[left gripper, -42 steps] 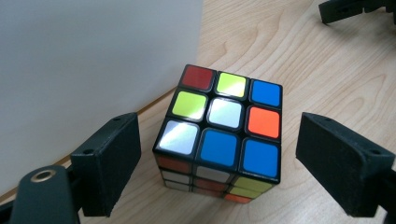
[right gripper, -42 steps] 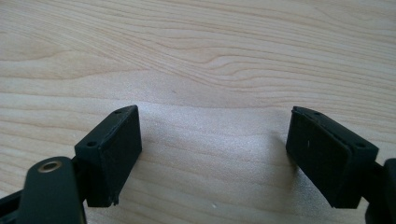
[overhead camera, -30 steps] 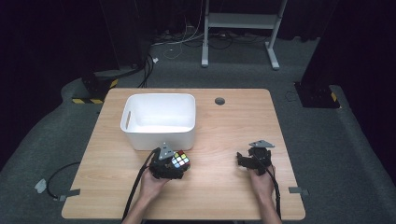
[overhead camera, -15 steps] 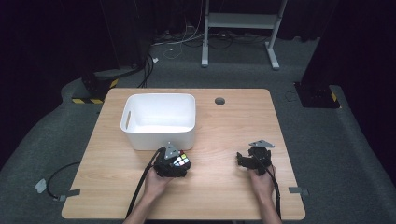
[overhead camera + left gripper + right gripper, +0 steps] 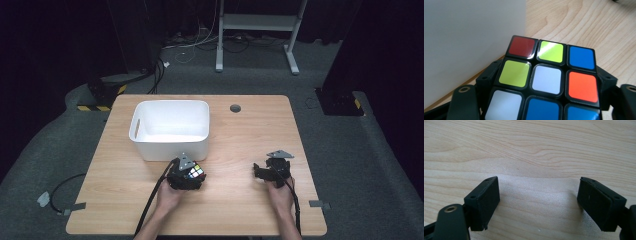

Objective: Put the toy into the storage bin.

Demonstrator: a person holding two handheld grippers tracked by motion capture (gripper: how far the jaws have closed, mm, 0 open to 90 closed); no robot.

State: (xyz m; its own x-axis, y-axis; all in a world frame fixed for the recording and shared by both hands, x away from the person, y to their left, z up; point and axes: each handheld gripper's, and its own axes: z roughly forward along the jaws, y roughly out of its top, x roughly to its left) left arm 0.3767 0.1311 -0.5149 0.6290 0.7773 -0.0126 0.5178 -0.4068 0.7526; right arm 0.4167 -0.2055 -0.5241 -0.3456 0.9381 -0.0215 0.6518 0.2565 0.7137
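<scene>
A scrambled Rubik's cube lies on the wooden table just in front of the white bin. My left gripper has the cube between its jaws, which have just been closing. Both pads now lie against the cube's sides. In the left gripper view the top face shows red, green, blue, white and orange stickers. My right gripper rests on the table to the right and stands open, with bare wood between its fingers.
The bin's white wall rises close on the left of the cube. A round cable hole sits near the table's far edge. Cables trail from both grippers toward the near edge.
The left gripper's jaws have drawn in against the cube, which stays on the table by the bin. The right hand has kept still.
</scene>
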